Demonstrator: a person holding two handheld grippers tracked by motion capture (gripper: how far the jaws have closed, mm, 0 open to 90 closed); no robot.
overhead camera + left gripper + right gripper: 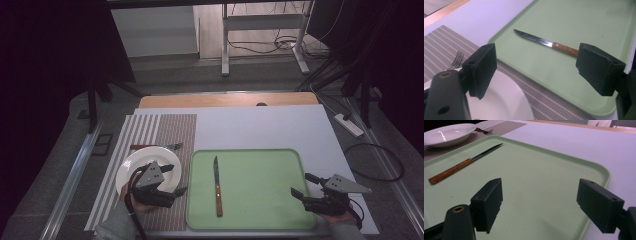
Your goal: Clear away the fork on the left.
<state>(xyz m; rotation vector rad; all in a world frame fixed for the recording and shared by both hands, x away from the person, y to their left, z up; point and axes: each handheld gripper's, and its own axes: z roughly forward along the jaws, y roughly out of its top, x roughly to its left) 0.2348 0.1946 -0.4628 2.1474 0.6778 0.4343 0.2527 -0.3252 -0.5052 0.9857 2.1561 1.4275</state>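
While both claws gape, knife [217, 186] lies in tray [270, 210].

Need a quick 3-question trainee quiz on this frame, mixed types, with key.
1. True or false: the knife lies on the striped placemat.
2. Which thing lies just beyond the white plate? A) spoon B) fork C) cup
3. Fill in: the left gripper hovers over the plate with open fingers pointing toward the green ____.

Key:
1. False; it lies on the tray, blade pointing away from the person.
2. B
3. tray; the right gripper, also open and empty, sits at the tray's right edge.
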